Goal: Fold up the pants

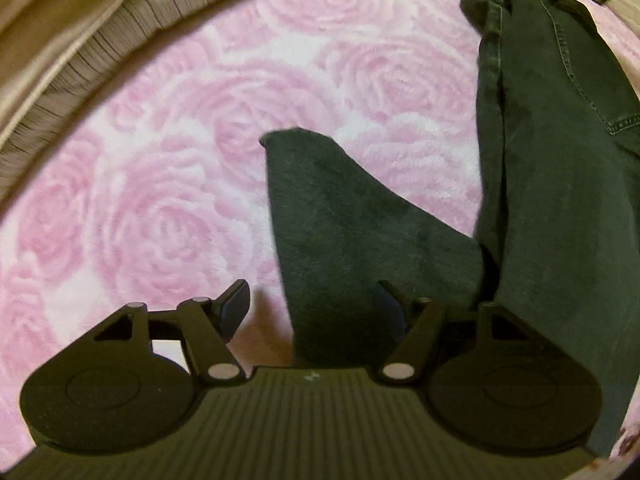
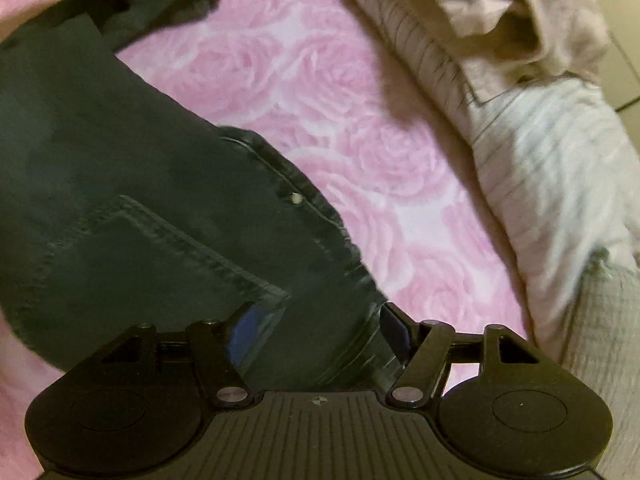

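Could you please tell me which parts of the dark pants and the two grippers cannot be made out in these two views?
- Left wrist view: the dark denim pants run off the right edge; the hem end by the left gripper is hidden behind its body.
- Right wrist view: the waistband between the right gripper fingers is motion-blurred, so contact is unclear.
- Pink rose-patterned blanket: its extent is cut off by the frame.
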The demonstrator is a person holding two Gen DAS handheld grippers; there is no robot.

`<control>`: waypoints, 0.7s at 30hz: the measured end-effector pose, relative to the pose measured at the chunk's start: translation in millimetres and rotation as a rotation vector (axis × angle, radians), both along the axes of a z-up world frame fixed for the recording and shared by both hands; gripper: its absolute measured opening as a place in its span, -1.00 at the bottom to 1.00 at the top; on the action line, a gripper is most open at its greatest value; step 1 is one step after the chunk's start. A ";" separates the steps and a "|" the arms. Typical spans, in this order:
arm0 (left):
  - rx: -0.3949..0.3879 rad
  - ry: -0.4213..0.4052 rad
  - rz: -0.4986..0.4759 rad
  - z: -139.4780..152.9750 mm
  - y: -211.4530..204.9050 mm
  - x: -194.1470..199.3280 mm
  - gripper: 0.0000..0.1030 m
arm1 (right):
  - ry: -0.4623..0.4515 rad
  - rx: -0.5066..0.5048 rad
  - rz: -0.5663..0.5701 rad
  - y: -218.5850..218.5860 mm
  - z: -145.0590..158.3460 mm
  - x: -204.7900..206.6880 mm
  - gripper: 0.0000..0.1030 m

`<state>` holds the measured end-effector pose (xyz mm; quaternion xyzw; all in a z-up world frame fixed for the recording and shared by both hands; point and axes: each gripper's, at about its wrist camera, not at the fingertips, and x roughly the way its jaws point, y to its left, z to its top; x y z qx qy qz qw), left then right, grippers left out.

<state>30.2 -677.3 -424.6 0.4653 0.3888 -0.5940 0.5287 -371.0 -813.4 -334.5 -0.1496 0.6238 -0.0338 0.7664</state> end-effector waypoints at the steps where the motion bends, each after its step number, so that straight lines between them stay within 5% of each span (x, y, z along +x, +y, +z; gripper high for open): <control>1: 0.011 0.025 -0.002 -2.3 -0.4 0.9 -0.04 | 0.016 0.018 0.005 -6.7 -3.1 6.3 0.25; 3: 0.027 0.080 0.002 -4.3 0.0 0.4 -0.52 | 0.047 0.059 0.010 -18.3 -11.0 20.0 0.25; 7: -0.007 0.075 0.008 7.5 8.7 -6.0 -0.86 | 0.152 0.111 0.060 -22.7 -34.2 36.7 0.24; 8: -0.026 0.084 0.027 14.2 12.8 -4.6 -0.86 | 0.181 0.132 0.051 -23.9 -39.6 39.3 0.06; 9: -0.045 0.093 0.047 21.6 17.4 -2.2 -0.87 | 0.206 0.170 0.038 -23.9 -42.9 39.2 -0.45; 11: -0.081 0.096 0.088 39.6 29.4 2.8 -0.88 | 0.254 0.154 0.029 -18.7 -44.9 39.6 -0.93; 16: -0.167 0.037 0.215 98.4 62.2 29.3 -0.89 | 0.152 0.101 -0.031 -11.0 4.5 27.3 -0.98; 21: -0.287 -0.150 0.439 185.0 111.9 88.8 -0.90 | -0.019 -0.010 -0.095 12.4 92.1 15.1 -0.99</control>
